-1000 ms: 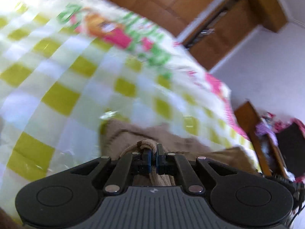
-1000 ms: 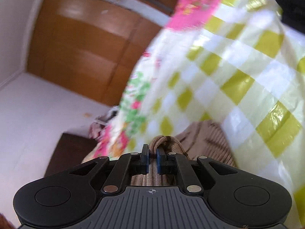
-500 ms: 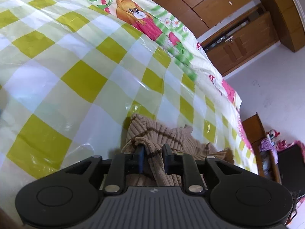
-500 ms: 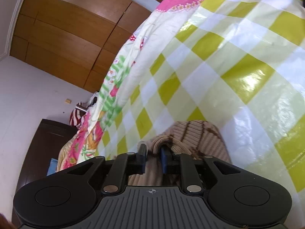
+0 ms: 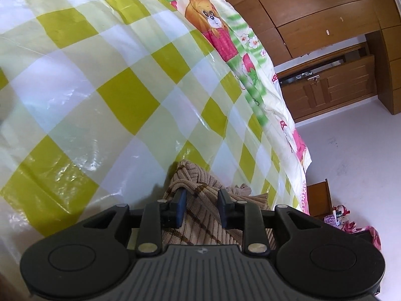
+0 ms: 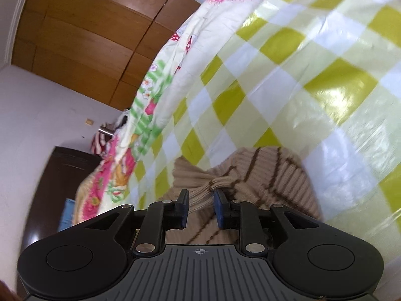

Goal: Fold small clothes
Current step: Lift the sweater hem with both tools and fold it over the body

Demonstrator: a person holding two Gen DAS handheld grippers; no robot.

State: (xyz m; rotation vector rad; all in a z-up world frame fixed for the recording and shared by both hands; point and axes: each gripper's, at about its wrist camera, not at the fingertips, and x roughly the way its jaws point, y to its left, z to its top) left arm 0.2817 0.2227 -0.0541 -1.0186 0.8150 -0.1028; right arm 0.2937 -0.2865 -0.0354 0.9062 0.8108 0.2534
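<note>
So both claws have just been opening: the left claw [image 5: 201, 204] and right claw [image 6: 201, 207] now stand apart, letting go of the tan ribbed knit garment with brown stripes [image 6: 270, 170] lying on the yellow-checked plastic bed cover [image 5: 100, 87]. Looks like a fold just got laid down. Claw bodies hide its near part.

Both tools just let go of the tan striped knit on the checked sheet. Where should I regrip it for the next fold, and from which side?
Judging by the views, take the tan knit garment by the bunched ridge of fabric between the right tool pads, coming from above and the near side. That ridge stands proud of the checked plastic sheet; flat parts offer nothing to pinch. The left tool has a similar raised fold beside its left pad.
</note>
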